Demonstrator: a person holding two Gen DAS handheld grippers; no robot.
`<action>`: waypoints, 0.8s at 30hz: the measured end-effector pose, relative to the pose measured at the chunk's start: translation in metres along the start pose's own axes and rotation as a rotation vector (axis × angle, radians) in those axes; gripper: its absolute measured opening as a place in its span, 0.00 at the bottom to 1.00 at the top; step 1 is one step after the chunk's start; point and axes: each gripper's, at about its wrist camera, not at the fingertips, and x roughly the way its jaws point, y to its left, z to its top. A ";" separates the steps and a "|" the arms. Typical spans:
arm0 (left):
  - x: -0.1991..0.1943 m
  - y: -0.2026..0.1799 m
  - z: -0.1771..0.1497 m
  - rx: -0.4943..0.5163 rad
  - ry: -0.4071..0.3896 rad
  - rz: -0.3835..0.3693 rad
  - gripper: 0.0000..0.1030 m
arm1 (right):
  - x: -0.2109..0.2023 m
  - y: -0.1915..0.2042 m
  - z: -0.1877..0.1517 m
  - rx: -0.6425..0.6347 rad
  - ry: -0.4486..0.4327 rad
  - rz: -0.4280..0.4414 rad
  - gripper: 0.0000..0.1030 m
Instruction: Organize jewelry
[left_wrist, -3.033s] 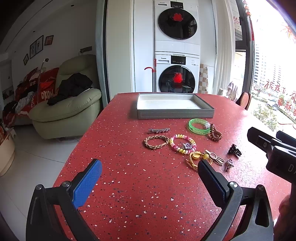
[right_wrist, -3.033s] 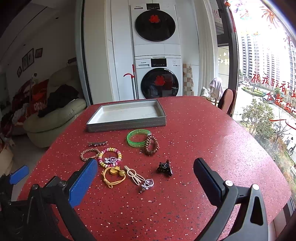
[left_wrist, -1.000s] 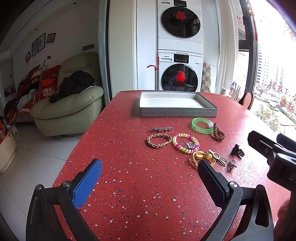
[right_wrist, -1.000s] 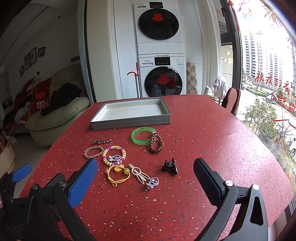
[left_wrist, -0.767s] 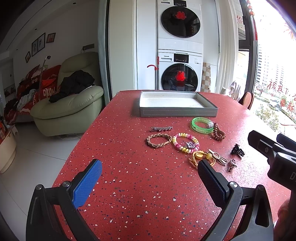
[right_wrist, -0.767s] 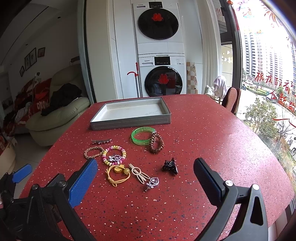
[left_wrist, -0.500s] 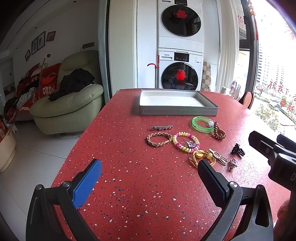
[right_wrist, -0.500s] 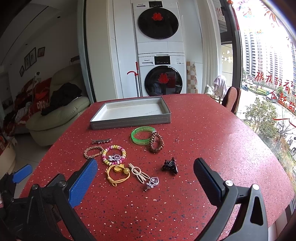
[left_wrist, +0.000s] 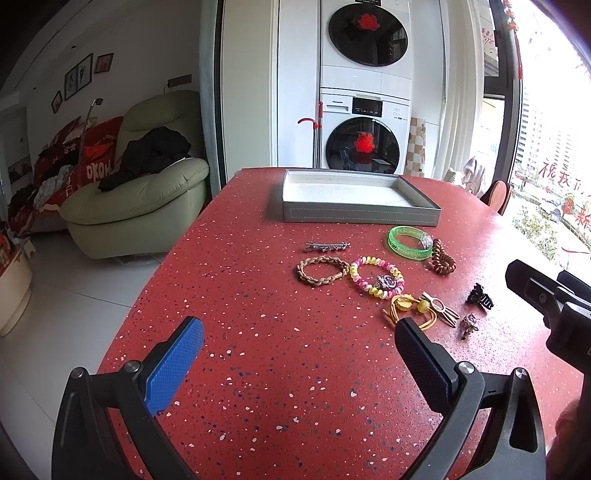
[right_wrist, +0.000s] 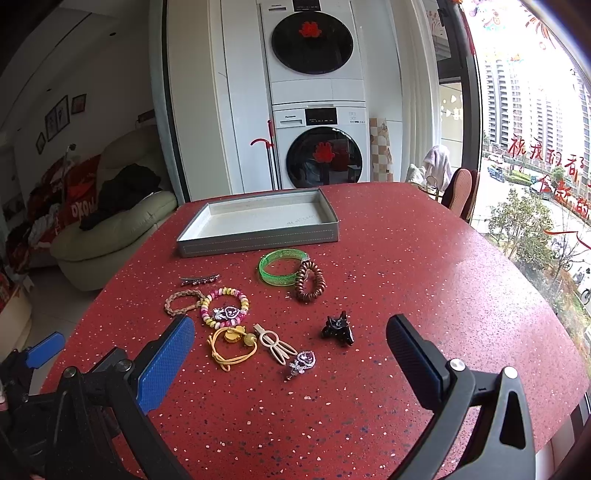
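Spreading across a red speckled stone-like table, a scatter of jewelry lies in front of a shallow rectangular grey tray with stitched walls and a pale lining. Just before the tray sits a translucent green bangle, glossy and glittered, touching a brown coiled spiral hair tie. To the left lie a slim metal barrette, a tan braided bracelet and a ring of pink and yellow beads carrying a sparkly charm; braid and beads touch. Nearer the cameras are a yellow elastic hair tie with round beads, a cream clip shaped with long loops like rabbit ears, a small purple gem brooch and a glossy black claw clip.

The right gripper hangs above the table with its fingers spread wide and nothing between them; one pad is textured blue, the other dark and ribbed. In its view the yellow tie, cream clip, brooch and black claw clip lie between the two fingers, slightly beyond the tips. The left gripper is likewise spread wide and empty, set over bare table to the left of the pile; the yellow tie lies just past its right fingertip, and the rest lies farther ahead.
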 end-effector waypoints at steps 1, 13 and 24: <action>0.000 0.000 0.000 0.000 0.002 0.000 1.00 | 0.000 0.000 0.000 0.002 0.001 -0.001 1.00; 0.001 0.000 0.000 -0.001 0.014 -0.001 1.00 | 0.001 0.000 0.000 0.001 0.003 -0.004 1.00; 0.004 0.000 -0.001 0.000 0.029 0.000 1.00 | 0.001 0.001 0.000 0.001 0.004 -0.003 1.00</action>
